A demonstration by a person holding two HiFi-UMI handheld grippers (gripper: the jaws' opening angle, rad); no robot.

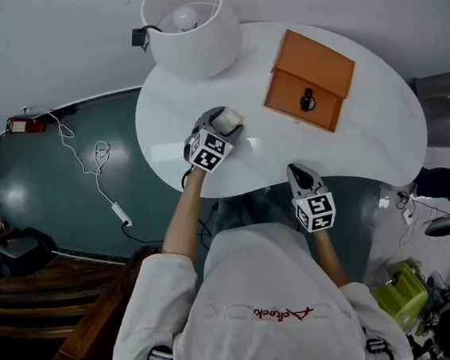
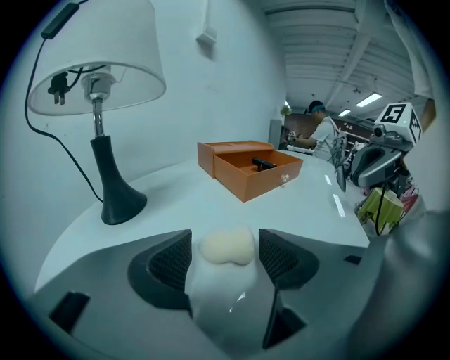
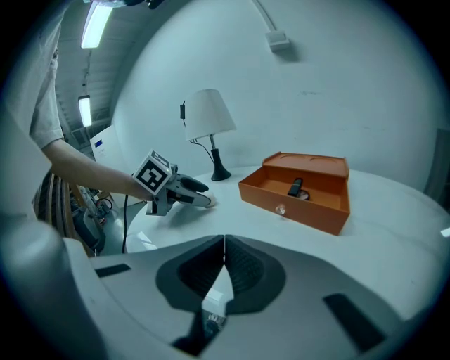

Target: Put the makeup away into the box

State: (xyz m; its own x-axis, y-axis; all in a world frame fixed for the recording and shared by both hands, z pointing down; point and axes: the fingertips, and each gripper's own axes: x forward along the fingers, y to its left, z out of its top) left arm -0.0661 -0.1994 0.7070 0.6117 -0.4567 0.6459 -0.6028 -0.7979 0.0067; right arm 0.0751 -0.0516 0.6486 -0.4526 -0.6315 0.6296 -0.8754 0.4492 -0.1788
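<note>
A cream makeup sponge lies on the white round table, between the jaws of my left gripper. The jaws stand apart on either side of it and the pads do not press on it. In the head view the sponge shows at that gripper's tip, left of the open orange box. A black makeup item lies inside the box. My right gripper hovers at the table's near edge, its jaws shut with nothing held.
A white table lamp with a dark base stands at the back left of the table, its cord running off the edge. The box has a small knob on its front. Cables lie on the dark floor at the left.
</note>
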